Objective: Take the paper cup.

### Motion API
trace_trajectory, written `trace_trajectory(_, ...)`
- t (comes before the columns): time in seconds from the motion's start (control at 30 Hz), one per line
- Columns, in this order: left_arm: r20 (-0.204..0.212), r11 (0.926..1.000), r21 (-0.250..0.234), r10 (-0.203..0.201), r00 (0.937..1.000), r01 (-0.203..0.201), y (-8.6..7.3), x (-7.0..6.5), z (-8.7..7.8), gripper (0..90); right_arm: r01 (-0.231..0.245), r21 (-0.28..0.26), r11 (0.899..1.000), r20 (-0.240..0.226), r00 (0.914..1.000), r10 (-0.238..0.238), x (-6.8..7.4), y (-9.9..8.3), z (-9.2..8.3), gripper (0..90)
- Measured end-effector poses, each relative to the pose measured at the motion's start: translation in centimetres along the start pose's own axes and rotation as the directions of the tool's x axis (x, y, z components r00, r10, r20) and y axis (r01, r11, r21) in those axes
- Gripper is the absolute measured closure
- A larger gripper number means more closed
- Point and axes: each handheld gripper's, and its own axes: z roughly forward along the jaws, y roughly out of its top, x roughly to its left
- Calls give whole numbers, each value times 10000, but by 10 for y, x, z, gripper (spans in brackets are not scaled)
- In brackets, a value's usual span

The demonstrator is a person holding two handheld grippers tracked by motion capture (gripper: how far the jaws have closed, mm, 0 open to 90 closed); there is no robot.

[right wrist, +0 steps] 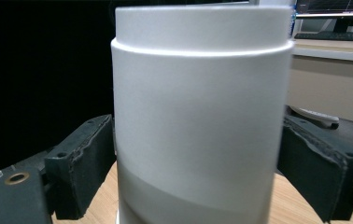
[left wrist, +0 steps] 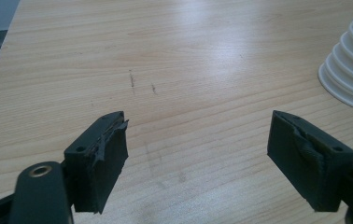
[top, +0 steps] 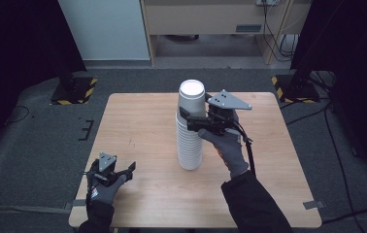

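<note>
**Top cup gripped, ready to lift off the stack**

Black fingers [right wrist: 83, 168] of the right gripper [top: 194, 120] sit on either side of the top cup [right wrist: 202, 116], pressed against its white wall, so they look closed on it. From the high view, that cup [top: 191, 99] crowns a tall stack [top: 190, 143] of upside-down cups near the middle of the tabletop [top: 138, 121].

The left gripper [top: 123, 171] rests low at the near left corner, well apart from the stack, its fingers [left wrist: 102, 158] spread wide over bare wood and holding nothing.

The step in hand looks like peeling the top cup away. Next, a straight upward pull seems called for, slow enough that the cup beneath does not cling and rise too. The idle left gripper could steady the lower stack if it sticks.
</note>
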Motion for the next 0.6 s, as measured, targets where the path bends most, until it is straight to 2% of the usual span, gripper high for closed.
trace_trajectory(0.2,-48,10000,38,-29,10000,29,0,1,1,180,22,114,9999,100,9999,-23,0,-3,8,138)
trace_trajectory(0.37,-42,10000,52,-19,10000,19,0,1,1,180,-175,150,9997,92,9998,173,0,-4,13,139)
trace_trajectory(0.6,-39,10000,73,-15,10000,16,0,0,1,180,-197,278,9994,81,9998,195,0,-3,13,153)
